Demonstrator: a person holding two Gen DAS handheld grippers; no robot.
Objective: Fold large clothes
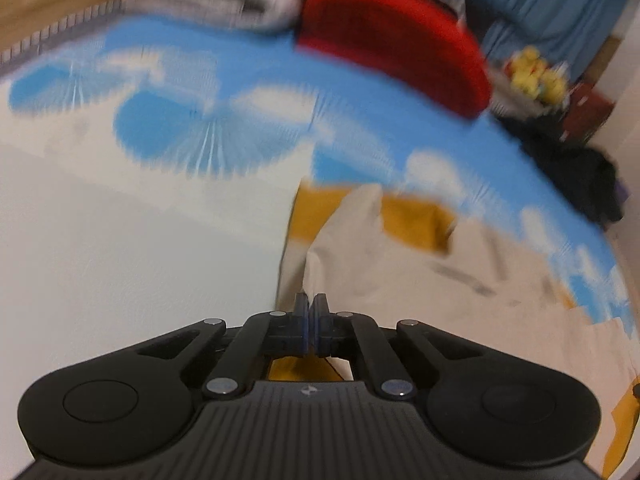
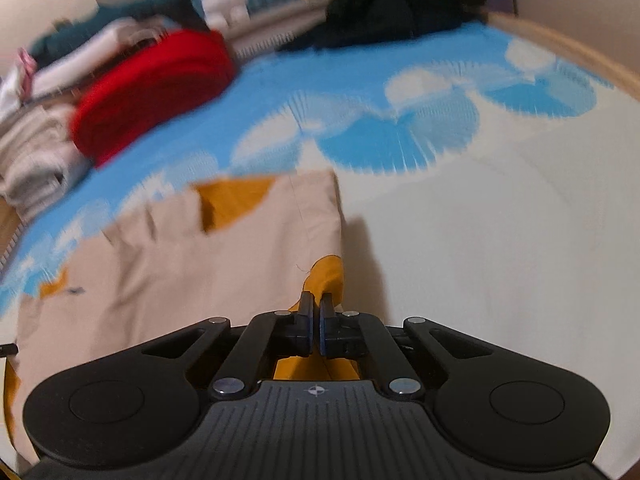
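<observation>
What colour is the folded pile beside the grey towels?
Red pile, clearest in the right wrist view.

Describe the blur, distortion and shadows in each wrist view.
Left wrist view: the left gripper is sharp; the bedsheet and red garment are smeared, and the bed edge bows from fisheye.
Right wrist view: the right gripper is crisp; the beige-and-mustard garment is softer and casts a shadow to its right.

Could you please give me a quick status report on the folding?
Left gripper and right gripper shut on beige-and-mustard garment. Garment spread on bedsheet, not folded. Red pile well clear.
</observation>
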